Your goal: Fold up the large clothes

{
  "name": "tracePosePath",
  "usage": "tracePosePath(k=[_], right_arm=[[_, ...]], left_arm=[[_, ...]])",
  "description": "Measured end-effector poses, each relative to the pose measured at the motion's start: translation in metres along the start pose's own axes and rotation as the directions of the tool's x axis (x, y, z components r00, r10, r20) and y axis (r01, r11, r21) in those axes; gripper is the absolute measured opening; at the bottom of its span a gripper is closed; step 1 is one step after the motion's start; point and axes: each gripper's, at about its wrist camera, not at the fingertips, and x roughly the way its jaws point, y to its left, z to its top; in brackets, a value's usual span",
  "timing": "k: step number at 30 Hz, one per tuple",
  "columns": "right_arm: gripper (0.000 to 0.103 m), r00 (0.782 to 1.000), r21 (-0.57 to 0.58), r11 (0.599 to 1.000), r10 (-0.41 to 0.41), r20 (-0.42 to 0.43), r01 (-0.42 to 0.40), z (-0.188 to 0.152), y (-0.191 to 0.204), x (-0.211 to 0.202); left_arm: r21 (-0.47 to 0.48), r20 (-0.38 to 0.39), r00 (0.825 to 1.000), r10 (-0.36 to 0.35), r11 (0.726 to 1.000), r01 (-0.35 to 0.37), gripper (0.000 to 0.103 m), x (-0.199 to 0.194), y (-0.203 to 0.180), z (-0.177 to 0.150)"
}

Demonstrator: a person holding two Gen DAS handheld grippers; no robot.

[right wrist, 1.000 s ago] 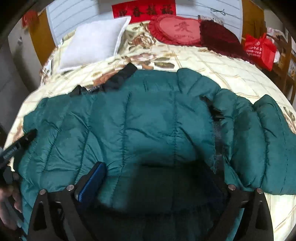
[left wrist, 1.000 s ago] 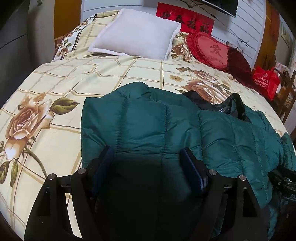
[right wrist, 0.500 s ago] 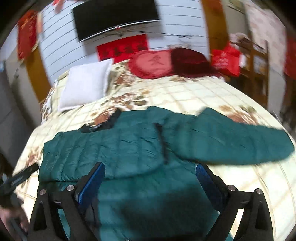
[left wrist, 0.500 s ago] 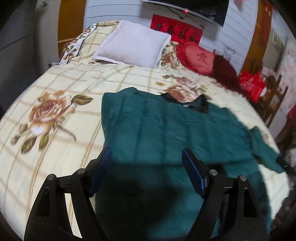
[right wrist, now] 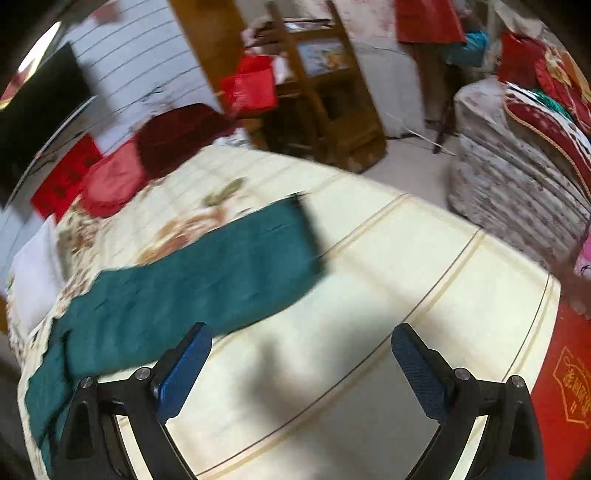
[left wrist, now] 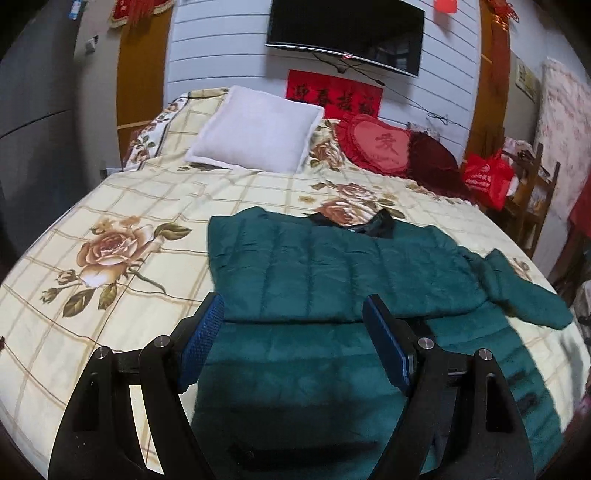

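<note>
The green padded jacket (left wrist: 332, 266) lies spread on the floral bed (left wrist: 110, 206), one sleeve (right wrist: 207, 266) stretched out sideways across the cover. The left gripper (left wrist: 293, 332) points down over the jacket's near hem, jaws open and empty. The right gripper (right wrist: 301, 362) tilts down over bare bedcover beside the sleeve, jaws wide apart, holding nothing.

One green quilted jacket (left wrist: 332, 273) on one bed (left wrist: 122, 206). One white pillow (left wrist: 255, 129), one red heart cushion (left wrist: 376, 144), one dark red cushion (left wrist: 432, 158). One wall television (left wrist: 343, 29). One red bag (left wrist: 487, 179). Two grippers: left gripper (left wrist: 293, 332), right gripper (right wrist: 301, 363).
</note>
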Motion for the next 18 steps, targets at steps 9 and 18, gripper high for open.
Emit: tracePosePath(k=[9,18], right_arm=[[0.098,0.995,0.066,0.994,0.095,-0.038,-0.093,0.027,-0.001,0.065],[0.029,0.998,-0.061,0.997,0.046,0.039,-0.044,0.020,0.043,0.064]], left_arm=[[-0.127,-0.086,0.994,0.062,0.989,-0.072,0.078,0.032,0.038,-0.001],[-0.151,-0.121,0.991,0.061,0.985,-0.080,0.078,0.034,0.045,-0.011]])
